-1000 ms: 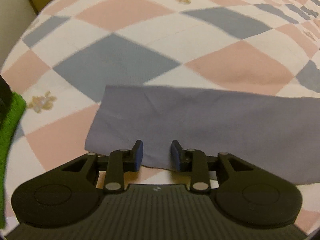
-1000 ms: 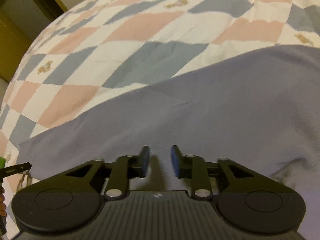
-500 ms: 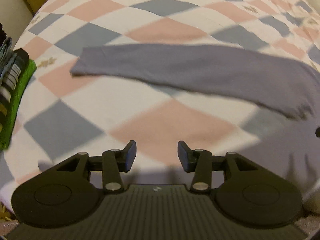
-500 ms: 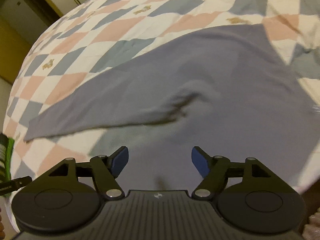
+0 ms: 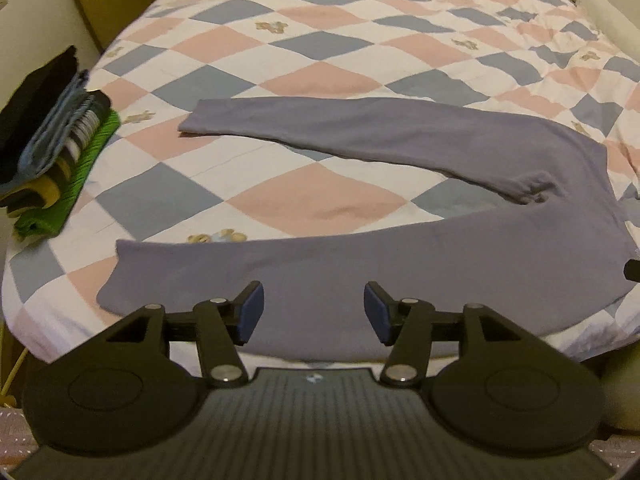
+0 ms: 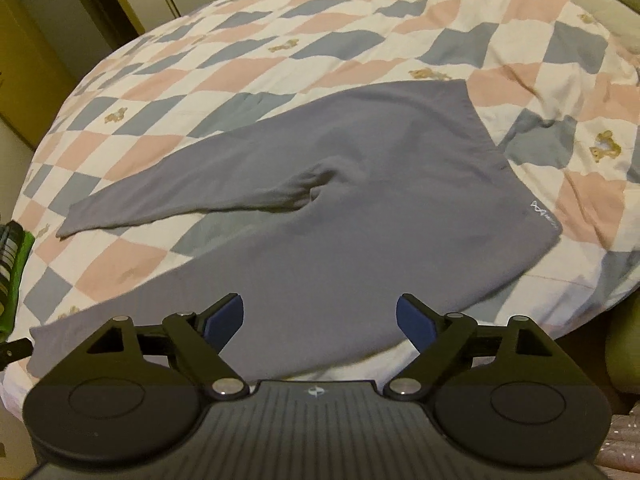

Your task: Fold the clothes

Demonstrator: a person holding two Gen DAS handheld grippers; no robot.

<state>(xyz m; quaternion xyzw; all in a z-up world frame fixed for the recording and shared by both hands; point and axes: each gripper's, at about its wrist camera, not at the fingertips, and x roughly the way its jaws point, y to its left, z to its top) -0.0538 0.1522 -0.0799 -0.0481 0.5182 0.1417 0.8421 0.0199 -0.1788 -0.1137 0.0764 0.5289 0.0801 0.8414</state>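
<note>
While both grippers gape empty, grey trousers (image 5: 400,272) lie flat on the checked quilt (image 5: 320,52)
Legs splayed in a V, crotch puckered; left gripper (image 5: 312,312) and right gripper (image 6: 320,320) hover above the near leg

Grey trousers (image 6: 360,208) lie spread on the checked quilt (image 6: 360,52) (legs splayed leftward), the right tongs (image 6: 319,318) gaping empty above their near edge.

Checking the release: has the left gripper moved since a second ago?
Yes. The left gripper has pulled back from the trousers; its view now takes in both legs and the bed's near edge.
</note>
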